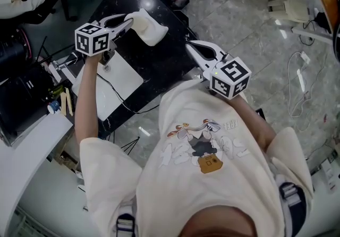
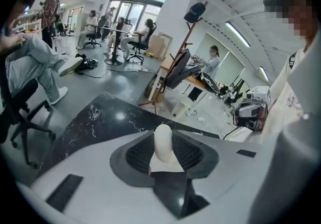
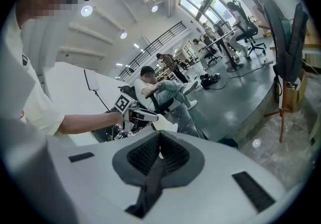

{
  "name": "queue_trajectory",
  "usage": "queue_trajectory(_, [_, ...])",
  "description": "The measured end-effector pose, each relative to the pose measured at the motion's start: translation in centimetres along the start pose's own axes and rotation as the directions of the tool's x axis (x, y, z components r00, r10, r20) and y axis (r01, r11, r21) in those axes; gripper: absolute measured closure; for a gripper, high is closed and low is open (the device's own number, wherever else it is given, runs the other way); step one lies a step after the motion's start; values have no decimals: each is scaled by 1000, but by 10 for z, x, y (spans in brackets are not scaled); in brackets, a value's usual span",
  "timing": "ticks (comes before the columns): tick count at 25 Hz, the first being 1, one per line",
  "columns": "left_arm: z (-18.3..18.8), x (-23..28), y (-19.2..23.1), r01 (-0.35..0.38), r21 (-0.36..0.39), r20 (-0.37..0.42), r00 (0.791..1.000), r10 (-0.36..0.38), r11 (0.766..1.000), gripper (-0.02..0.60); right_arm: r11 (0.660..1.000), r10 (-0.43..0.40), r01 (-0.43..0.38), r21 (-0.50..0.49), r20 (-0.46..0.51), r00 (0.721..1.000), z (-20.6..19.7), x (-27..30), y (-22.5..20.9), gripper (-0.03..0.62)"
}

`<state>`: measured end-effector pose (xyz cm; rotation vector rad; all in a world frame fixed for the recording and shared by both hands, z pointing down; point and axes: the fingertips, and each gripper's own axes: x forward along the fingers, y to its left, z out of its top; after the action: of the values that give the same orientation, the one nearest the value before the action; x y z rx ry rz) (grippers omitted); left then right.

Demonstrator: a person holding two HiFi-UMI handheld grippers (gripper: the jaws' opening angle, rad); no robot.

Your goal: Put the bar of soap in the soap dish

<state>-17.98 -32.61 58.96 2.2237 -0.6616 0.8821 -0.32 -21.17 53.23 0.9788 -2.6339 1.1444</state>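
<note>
Upper left, the left tongs (image 1: 129,20) gripped the white oval soap bar (image 1: 150,27) over the black bench (image 1: 159,66), probably for lowering; the right tongs (image 3: 159,150) waited closed, empty.

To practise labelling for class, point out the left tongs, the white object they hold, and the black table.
left tongs (image 1: 132,19): head view, between the tips.
white object (image 2: 163,140): left gripper view, its rounded middle.
black table (image 1: 159,68): head view, bare top.

no legible text or numbers, shirt print (image 1: 204,148) lettering too small to read
</note>
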Motion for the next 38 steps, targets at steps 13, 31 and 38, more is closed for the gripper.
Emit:
queue_trajectory(13, [8,-14,-1,-74,57,-26,997,76,996,367,1000,17,-17,-8,27,999,7,-6,6,588])
queue_trajectory(31, [55,-112,-90,-197,-125,417,879,232,972,569,994,91,-87,-70,60,994,24,-30,16,588])
queue_trajectory(38, [39,-118,-138,-208,-204,476,833,282,957,575,992,118,-115,-52,43,992,11,-38,21,588])
